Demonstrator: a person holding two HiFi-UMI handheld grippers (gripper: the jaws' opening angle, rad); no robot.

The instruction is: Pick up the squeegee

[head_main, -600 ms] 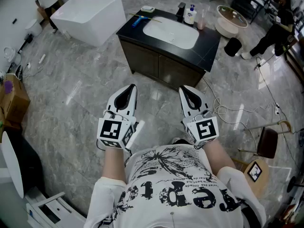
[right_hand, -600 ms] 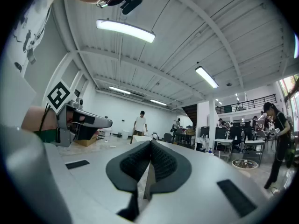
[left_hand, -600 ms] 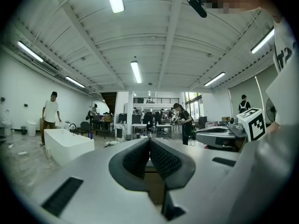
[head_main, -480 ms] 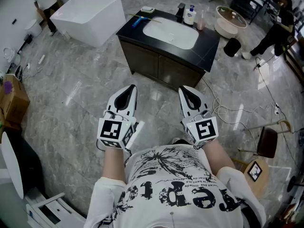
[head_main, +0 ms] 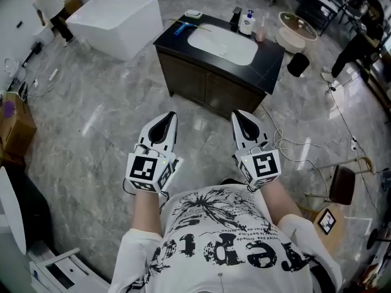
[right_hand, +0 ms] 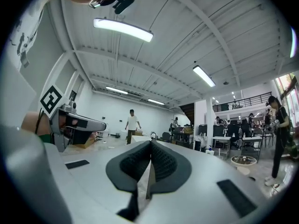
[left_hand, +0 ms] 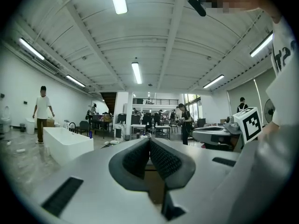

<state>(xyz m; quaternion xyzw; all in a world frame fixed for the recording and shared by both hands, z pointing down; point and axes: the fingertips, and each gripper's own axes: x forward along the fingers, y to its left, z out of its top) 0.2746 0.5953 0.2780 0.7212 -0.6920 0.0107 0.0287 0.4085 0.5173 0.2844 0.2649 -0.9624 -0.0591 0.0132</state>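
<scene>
Person in a white short-sleeved T-shirt point(head_main: 227, 237) printed with black graphics and lettering. The left white plastic gripper point(head_main: 165, 118) and right white plastic gripper point(head_main: 239, 116) have black ridged pads point(left_hand: 164, 159). Behind each jaw pair sits a black-and-white square-marker cube point(head_main: 146, 170).

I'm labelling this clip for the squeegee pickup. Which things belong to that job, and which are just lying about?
Job:
- squeegee on the vanity counter
- left tool and right tool, both shut, empty

Lying about:
- pump bottle
- bathtub
- cardboard box
- chair
</scene>
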